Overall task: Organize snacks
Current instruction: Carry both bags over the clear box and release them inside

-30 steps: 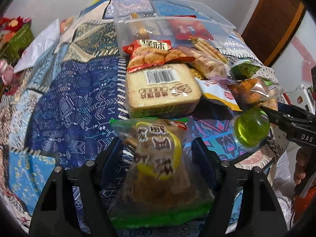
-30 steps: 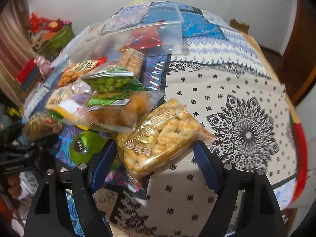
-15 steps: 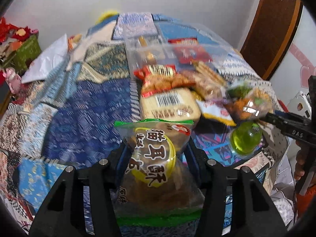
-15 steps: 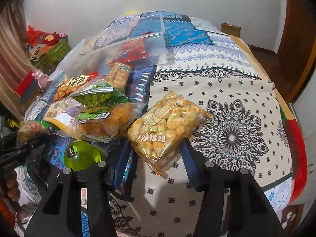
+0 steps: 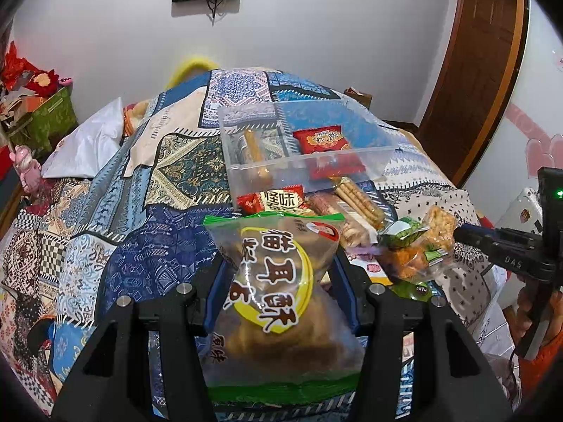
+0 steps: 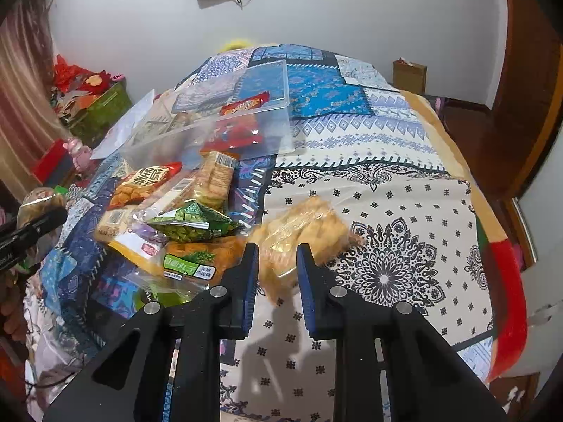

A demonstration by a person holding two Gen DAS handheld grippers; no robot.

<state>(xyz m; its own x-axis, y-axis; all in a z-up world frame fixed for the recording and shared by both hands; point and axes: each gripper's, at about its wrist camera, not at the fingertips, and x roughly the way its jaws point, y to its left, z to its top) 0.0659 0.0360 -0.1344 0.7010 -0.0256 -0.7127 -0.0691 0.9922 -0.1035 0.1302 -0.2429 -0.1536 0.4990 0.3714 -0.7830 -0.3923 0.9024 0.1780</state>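
My left gripper (image 5: 278, 263) is shut on a clear bag of brown pastries (image 5: 281, 281) with a yellow label and green edges, held up over the patchwork cover. My right gripper (image 6: 277, 249) has its jaws closed tight on a clear bag of golden puffed snacks (image 6: 309, 225), which is blurred and raised off the cover. Behind the snack pile stands a clear plastic box (image 5: 373, 154) (image 6: 281, 133) with a red packet (image 5: 322, 139) inside. The pile between the grippers holds a green pea bag (image 6: 193, 225), an orange snack bag (image 6: 197, 256) and a cracker pack (image 6: 214, 179).
Everything lies on a bed with a patterned cover (image 6: 387, 211). A white bag (image 5: 88, 147) and a green box (image 5: 49, 116) sit at the far left. A wooden door (image 5: 475, 70) stands on the right. A person's hand (image 5: 527, 299) holds the right gripper's handle.
Both grippers closed on their bags and rose. The pastry bag and the golden snack bag came up off the cover, and both views now tilt up toward the wall.
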